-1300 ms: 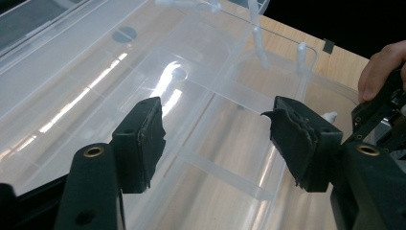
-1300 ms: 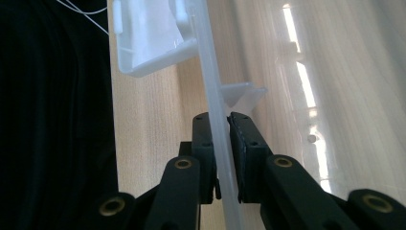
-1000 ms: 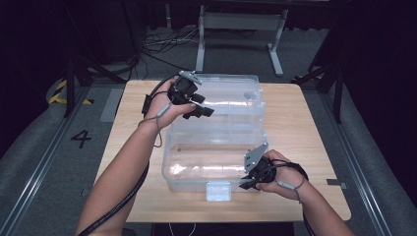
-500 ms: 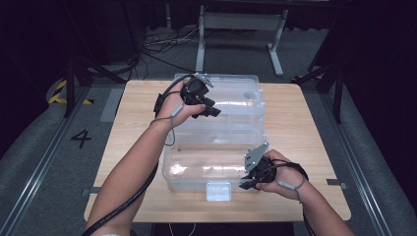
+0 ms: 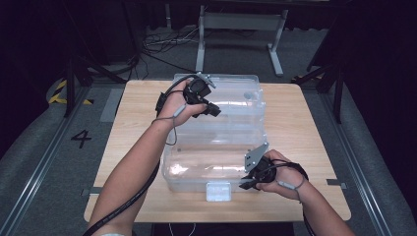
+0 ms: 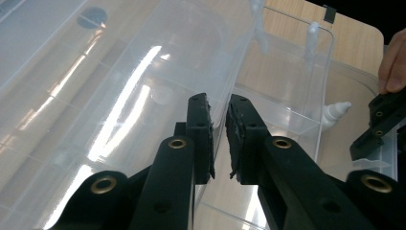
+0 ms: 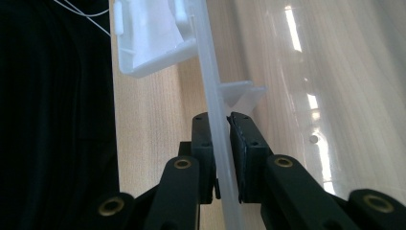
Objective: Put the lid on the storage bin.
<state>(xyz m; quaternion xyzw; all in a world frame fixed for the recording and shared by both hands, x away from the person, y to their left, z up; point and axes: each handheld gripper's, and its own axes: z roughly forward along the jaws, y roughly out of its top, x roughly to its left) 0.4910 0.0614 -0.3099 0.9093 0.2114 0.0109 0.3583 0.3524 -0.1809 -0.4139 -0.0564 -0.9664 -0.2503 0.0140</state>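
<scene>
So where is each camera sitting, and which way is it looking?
High view: above the person's side, looking forward and down at the table; both forearms, left gripper and right gripper show.
Left gripper view: rides the left gripper, looking along its jaws at the clear box's lid; a fingertip shows.
Right gripper view: rides the right gripper, looking along the box's front rim.
All share the clear plastic box.
</scene>
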